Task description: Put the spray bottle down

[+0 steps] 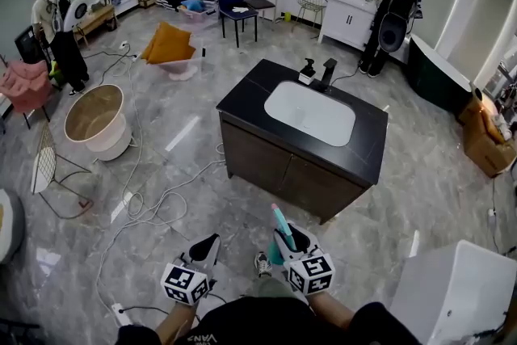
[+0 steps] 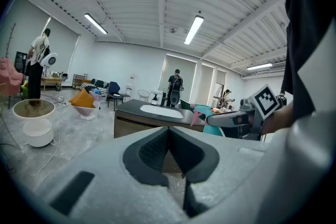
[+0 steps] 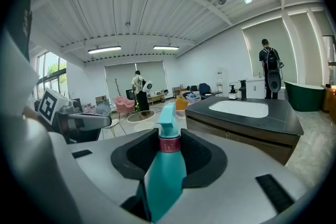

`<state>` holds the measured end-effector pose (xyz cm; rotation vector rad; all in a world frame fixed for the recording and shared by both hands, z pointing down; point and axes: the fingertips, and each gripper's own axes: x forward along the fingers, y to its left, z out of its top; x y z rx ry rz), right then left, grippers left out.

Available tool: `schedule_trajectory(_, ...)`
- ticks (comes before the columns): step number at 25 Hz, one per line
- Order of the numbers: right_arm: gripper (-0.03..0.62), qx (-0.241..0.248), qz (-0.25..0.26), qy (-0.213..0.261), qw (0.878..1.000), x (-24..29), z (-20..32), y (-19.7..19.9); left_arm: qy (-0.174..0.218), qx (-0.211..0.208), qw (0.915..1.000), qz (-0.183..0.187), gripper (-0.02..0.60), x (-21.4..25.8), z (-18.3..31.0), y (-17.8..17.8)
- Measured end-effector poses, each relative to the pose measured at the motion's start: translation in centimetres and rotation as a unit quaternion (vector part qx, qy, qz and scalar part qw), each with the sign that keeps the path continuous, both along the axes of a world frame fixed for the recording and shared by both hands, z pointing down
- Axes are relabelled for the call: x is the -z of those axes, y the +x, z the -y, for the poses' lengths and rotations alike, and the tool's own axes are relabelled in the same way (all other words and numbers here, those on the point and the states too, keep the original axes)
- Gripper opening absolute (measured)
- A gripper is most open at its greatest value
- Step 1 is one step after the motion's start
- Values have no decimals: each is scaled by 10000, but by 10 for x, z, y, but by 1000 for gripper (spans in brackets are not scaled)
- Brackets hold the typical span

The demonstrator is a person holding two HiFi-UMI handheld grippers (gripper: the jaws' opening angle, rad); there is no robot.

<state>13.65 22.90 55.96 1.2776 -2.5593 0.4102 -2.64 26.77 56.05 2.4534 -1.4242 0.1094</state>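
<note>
Smooth, tapered teal spray bottle (image 3: 164, 176)

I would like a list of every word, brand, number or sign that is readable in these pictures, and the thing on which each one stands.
"VANS": small white print on the person's dark top, upside down in the head view; the reading is likely, not certain.
The marker cubes: black-and-white square patterns only, no letters or digits.
The spray bottle: no label shows.
The dispenser bottle beside the tap: label too small to read.

Teal spray bottle (image 3: 164, 176) with pink collar (image 3: 169, 144), black countertop (image 1: 242, 95), white basin (image 1: 311, 113)
</note>
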Motion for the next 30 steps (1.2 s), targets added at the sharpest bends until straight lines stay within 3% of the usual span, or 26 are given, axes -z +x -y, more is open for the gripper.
schedule_trajectory(12, 133, 259, -98, 60, 9996, 0, 141, 24, 196, 345, 9992, 38, 11, 8, 141, 19)
schedule_trajectory(23, 133, 429, -167, 117, 9989, 0, 234, 27, 182, 577, 9982, 50, 11, 4, 225, 19)
schedule_trajectory(30, 133, 197, -115, 165, 9996, 1, 289, 3, 250, 264, 9993, 59, 11, 9, 293, 2)
